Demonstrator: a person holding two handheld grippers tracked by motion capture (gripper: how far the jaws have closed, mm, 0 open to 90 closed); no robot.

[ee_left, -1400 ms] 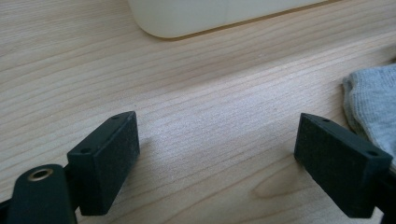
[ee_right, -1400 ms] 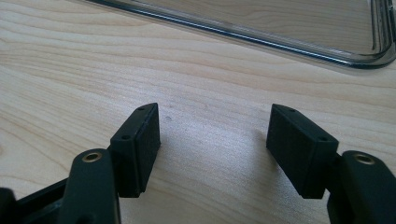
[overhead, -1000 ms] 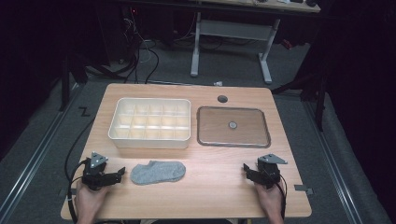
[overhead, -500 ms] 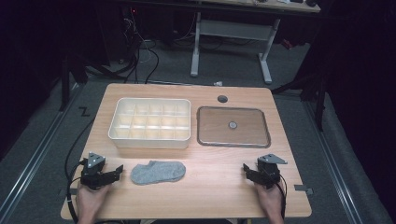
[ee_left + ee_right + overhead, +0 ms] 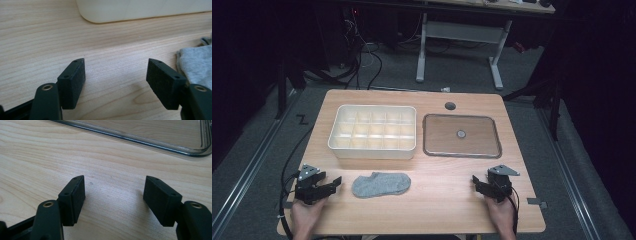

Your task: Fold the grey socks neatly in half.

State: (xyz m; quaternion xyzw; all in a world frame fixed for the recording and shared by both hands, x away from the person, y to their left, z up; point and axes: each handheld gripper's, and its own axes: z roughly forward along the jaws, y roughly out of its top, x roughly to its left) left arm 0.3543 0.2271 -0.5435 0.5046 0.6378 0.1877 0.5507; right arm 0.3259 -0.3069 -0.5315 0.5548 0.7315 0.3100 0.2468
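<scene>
Grey sock lying flat on the wooden table, just beside the left gripper, jaws wide and empty; right gripper, likewise wide and empty, well apart near the transparent lid.

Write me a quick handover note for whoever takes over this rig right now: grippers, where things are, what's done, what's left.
Left gripper: open, holding nothing, low over the table's near left, pointing at the grey sock.
Right gripper: open, holding nothing, at the near right, in front of the clear lid.
Sock lies flat, untouched, just right of the left gripper.
White divided box sits behind the sock, uncovered; its compartments look empty.
Done: nothing yet.
Left: probably pick up the sock, likely with the left gripper.
</scene>
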